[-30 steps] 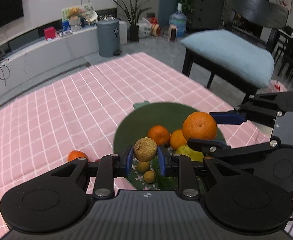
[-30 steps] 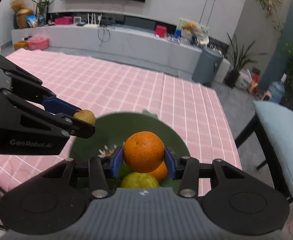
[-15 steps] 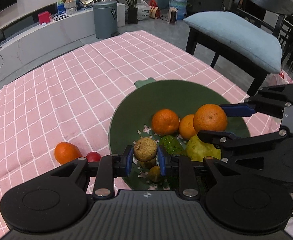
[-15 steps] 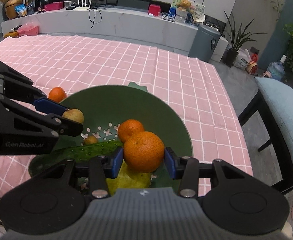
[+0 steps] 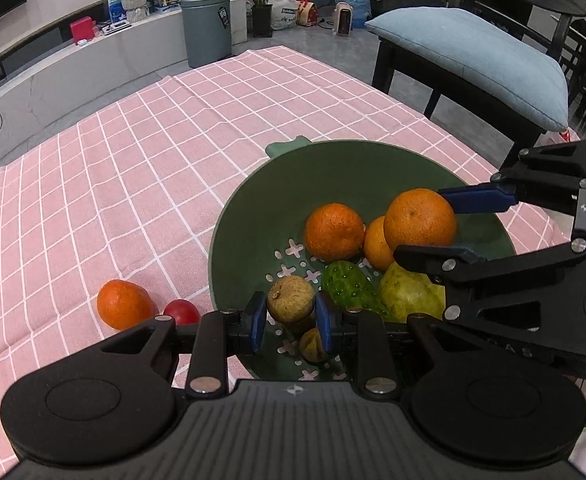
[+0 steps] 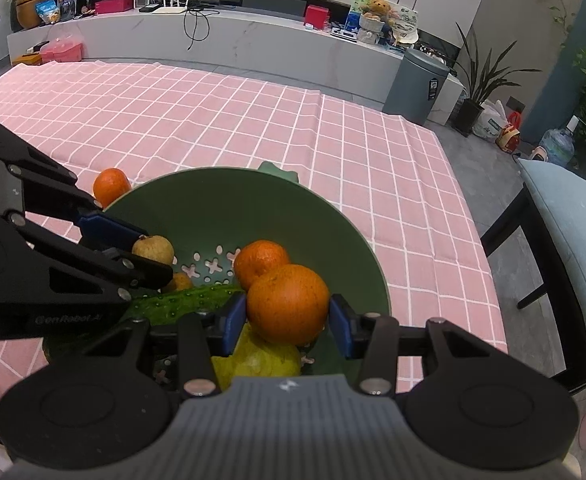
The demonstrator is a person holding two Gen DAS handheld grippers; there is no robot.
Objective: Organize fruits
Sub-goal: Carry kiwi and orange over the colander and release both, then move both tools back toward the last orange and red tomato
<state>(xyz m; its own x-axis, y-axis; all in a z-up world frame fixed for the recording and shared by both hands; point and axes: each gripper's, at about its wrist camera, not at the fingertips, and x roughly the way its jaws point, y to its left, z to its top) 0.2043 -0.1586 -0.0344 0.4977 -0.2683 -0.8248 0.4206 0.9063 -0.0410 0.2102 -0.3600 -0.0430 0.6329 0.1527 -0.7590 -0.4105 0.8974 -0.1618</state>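
A green colander bowl (image 5: pixel 373 168) (image 6: pixel 197 196) sits on the pink checked tablecloth. My left gripper (image 5: pixel 291 316) is shut on a small tan round fruit (image 5: pixel 291 298) (image 6: pixel 153 249), held just above the bowl's near side. My right gripper (image 6: pixel 288 318) is shut on a large orange (image 6: pixel 288 304) (image 5: pixel 420 218), held over the fruit in the bowl. Inside lie an orange (image 5: pixel 334 232) (image 6: pixel 261 261), a second orange (image 5: pixel 376 245) half hidden, a bumpy green cucumber (image 5: pixel 347 286) (image 6: pixel 181 300), a yellow-green pear (image 5: pixel 411 294) (image 6: pixel 257 362) and a small brown fruit (image 5: pixel 312 345).
On the cloth left of the bowl lie a loose orange (image 5: pixel 123 304) (image 6: pixel 111 186) and a small red fruit (image 5: pixel 181 311). A dark chair with a blue cushion (image 5: pixel 473 56) stands beyond the table's right edge. A grey bin (image 5: pixel 206 28) stands on the floor behind.
Both grippers have sunk toward the bowl with their fruits still held; the bowl's contents and the loose fruits on the cloth came into fuller view. Little has moved in the last half second.
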